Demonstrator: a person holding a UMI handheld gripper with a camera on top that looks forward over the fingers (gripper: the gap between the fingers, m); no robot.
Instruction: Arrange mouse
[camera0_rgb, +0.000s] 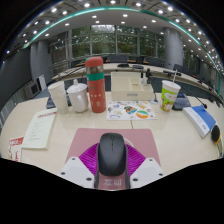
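A black computer mouse (112, 153) sits between my two fingers, its nose pointing away from me. The magenta pads (88, 158) press against both of its sides, so my gripper (112, 168) is shut on it. A pink mouse mat (90, 136) lies on the pale table (60, 135) just under and ahead of the mouse. I cannot tell whether the mouse rests on the mat or is held a little above it.
Beyond the mat stand a tall red and green bottle (95, 85), a white mug (77, 97), a printed sheet (132, 110) and a green paper cup (170, 95). A booklet (40, 128) lies at left, a blue and white object (203, 120) at right.
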